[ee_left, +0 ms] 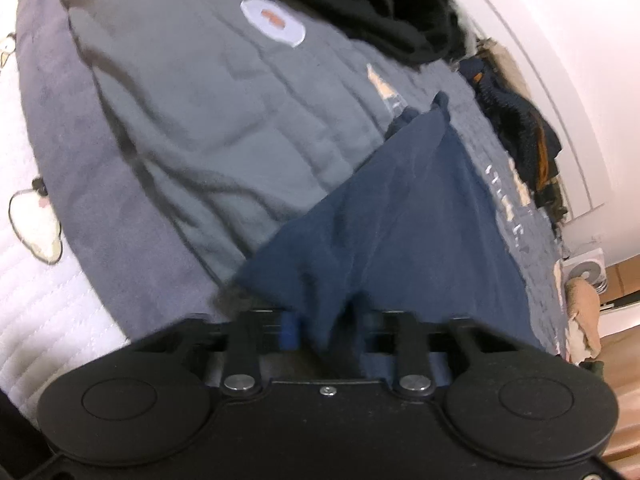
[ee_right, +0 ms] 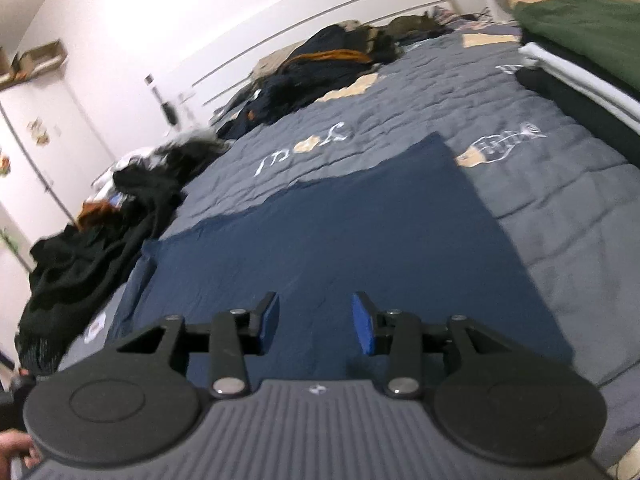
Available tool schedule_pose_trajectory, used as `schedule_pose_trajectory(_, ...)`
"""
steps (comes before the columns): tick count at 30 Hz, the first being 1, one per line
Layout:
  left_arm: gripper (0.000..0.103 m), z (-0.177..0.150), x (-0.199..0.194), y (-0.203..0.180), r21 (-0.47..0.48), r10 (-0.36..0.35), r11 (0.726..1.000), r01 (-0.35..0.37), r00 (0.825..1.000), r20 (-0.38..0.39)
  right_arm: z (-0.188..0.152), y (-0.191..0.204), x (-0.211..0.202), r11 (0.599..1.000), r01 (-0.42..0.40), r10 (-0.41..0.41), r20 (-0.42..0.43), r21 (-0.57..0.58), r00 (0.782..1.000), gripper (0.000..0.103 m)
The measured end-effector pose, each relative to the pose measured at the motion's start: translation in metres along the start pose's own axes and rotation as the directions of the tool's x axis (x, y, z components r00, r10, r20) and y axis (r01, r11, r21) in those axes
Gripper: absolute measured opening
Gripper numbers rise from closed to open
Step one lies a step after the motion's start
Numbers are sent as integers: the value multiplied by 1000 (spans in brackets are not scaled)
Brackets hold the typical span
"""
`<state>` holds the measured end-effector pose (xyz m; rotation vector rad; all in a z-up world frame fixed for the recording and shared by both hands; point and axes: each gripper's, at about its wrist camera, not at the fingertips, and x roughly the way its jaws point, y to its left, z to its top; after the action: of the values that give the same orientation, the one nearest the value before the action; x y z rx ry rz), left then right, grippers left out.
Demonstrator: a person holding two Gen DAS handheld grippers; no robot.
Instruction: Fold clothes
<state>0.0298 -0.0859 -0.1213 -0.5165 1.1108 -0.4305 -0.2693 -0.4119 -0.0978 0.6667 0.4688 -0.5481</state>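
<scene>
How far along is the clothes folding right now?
Early on. Done: a folded green garment tops a stack at the bed's edge. In hand: the left tool pinches the navy garment spread on the quilt; the right tool hovers open. Left: unfolded dark piles.

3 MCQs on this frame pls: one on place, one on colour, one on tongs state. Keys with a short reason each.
1. Where does the navy garment lie?
A. on the grey quilt
B. on the floor
C. on a chair

2. What colour are the right tongs' pads?
A. red
B. blue
C. white

3. What state are the left tongs in?
A. open, empty
B. shut on navy fabric
C. out of view

Key:
1 A, the garment is spread on the grey quilt.
2 B, both pads show blue.
3 B, navy fabric bunches between the closed fingers, while the right tongs stand open above the cloth.
</scene>
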Motion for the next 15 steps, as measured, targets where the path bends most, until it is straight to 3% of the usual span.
schedule_pose_trajectory(4, 12, -1, -7, -8, 48, 1, 999, -3, 999, 35, -6, 12, 6, 999, -22, 21, -26, -38, 999, 40)
schedule_pose_trajectory(15, 12, -3, -22, -28, 146, -26, 989, 12, 995, 99, -5, -3, 8, 998, 7, -4, -46, 56, 999, 41)
